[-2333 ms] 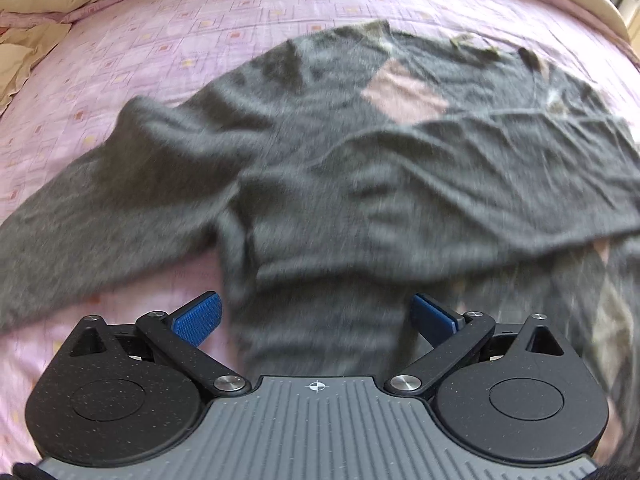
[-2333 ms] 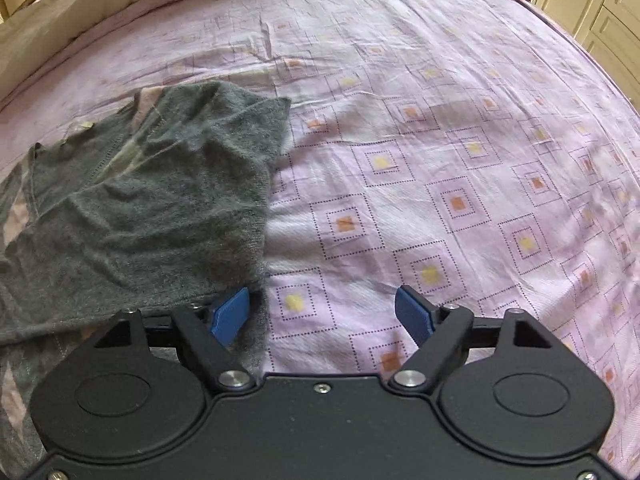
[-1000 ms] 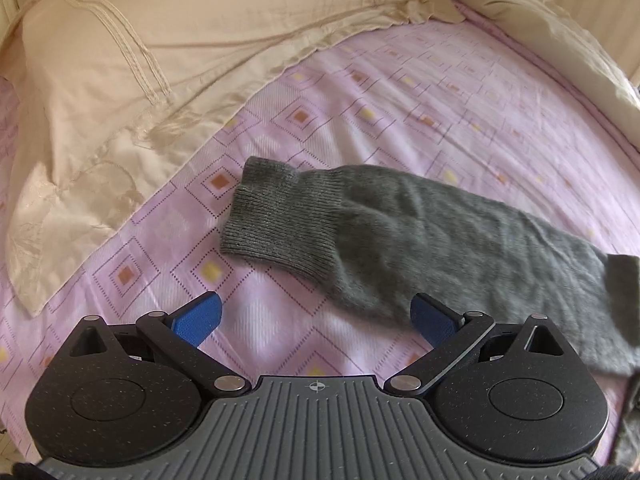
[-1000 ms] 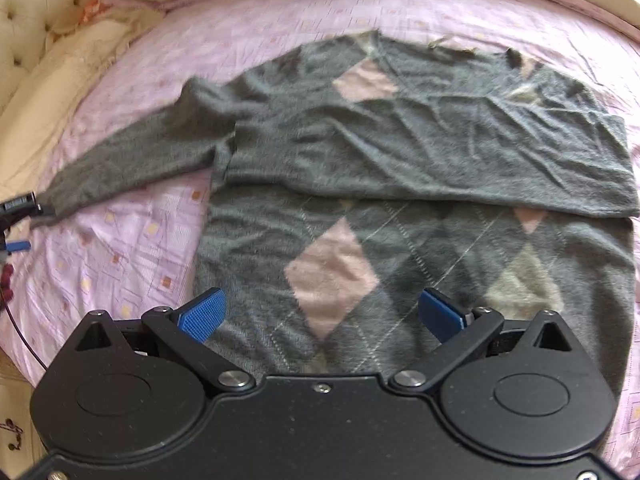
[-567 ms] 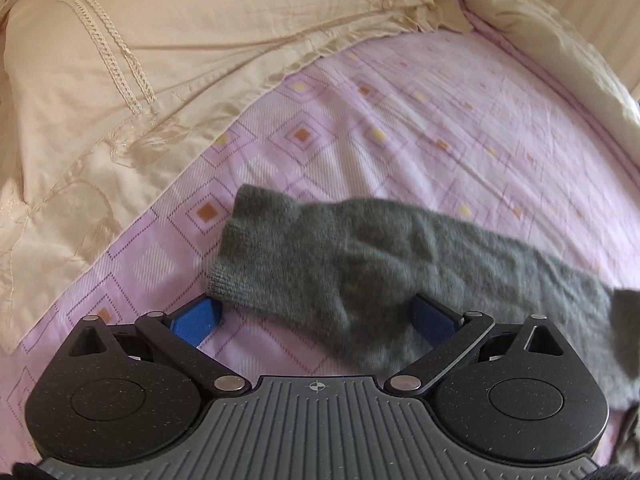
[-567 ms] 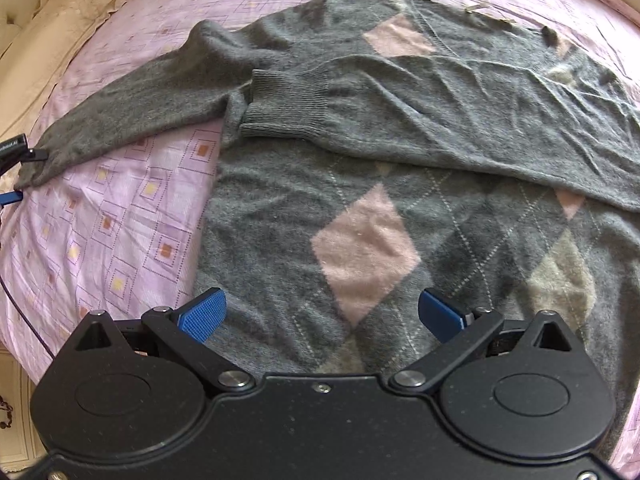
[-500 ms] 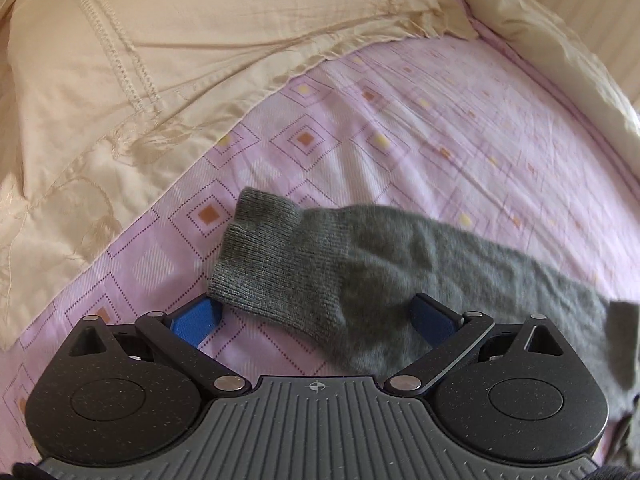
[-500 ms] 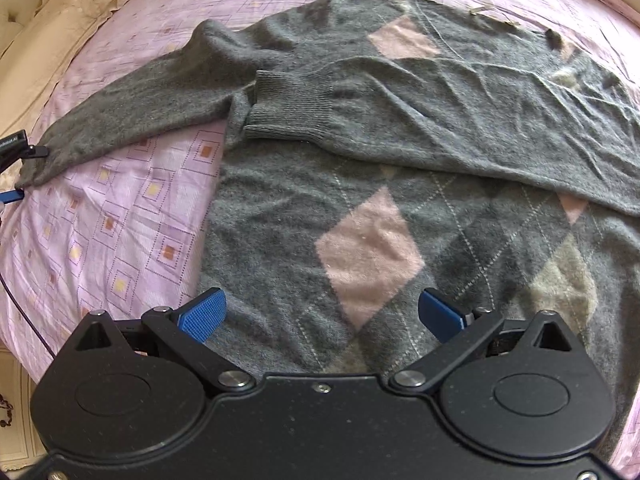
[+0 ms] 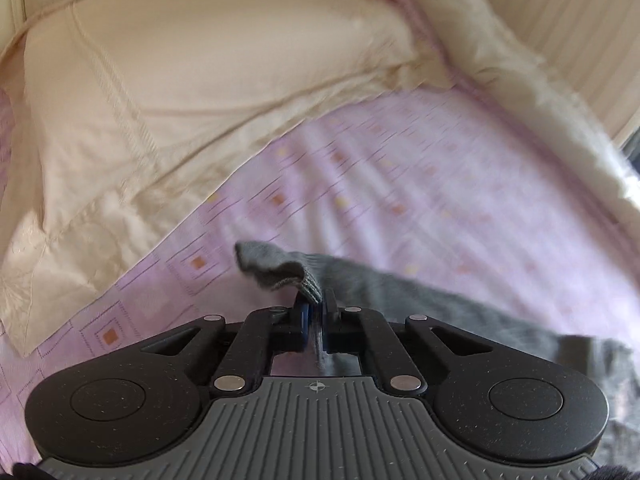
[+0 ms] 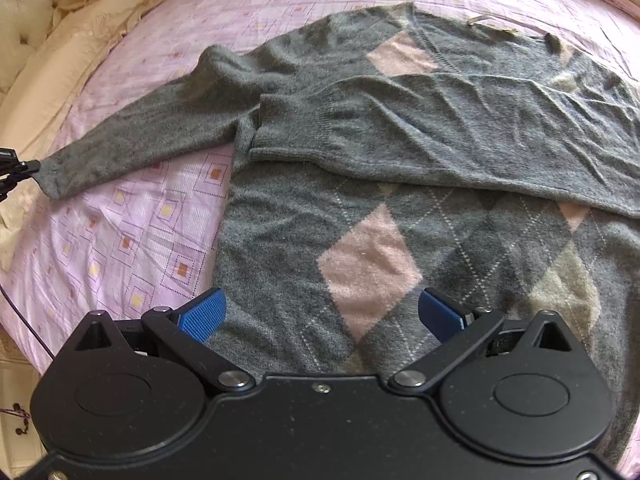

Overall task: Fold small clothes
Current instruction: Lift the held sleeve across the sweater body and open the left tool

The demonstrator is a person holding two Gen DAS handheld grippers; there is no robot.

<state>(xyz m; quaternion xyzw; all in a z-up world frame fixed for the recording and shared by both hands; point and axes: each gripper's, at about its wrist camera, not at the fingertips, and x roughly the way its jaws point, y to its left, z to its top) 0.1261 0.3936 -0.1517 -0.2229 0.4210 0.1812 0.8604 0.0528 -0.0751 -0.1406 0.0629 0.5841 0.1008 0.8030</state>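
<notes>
A grey sweater (image 10: pixel 400 184) with pink and beige diamonds lies flat on the pink patterned bedsheet (image 10: pixel 120 240). One sleeve is folded across its chest; the other sleeve (image 10: pixel 152 136) stretches out to the left. In the left wrist view my left gripper (image 9: pixel 315 312) is shut on the cuff (image 9: pixel 276 266) of that outstretched sleeve, and the cuff bunches up above the fingers. The left gripper's tip (image 10: pixel 16 168) also shows at the sleeve end in the right wrist view. My right gripper (image 10: pixel 320 316) hangs open above the sweater's lower body, holding nothing.
A large cream pillow (image 9: pixel 180 92) lies just beyond the cuff, with a cream bolster (image 9: pixel 520 92) along the bed's far edge. A tufted cream headboard (image 10: pixel 28 4) rises at the upper left of the right wrist view. Bare sheet lies left of the sweater body.
My left gripper has closed on the sleeve cuff, which now bunches and lifts between the fingers. The right gripper has stayed open, drifting slightly over the sweater body.
</notes>
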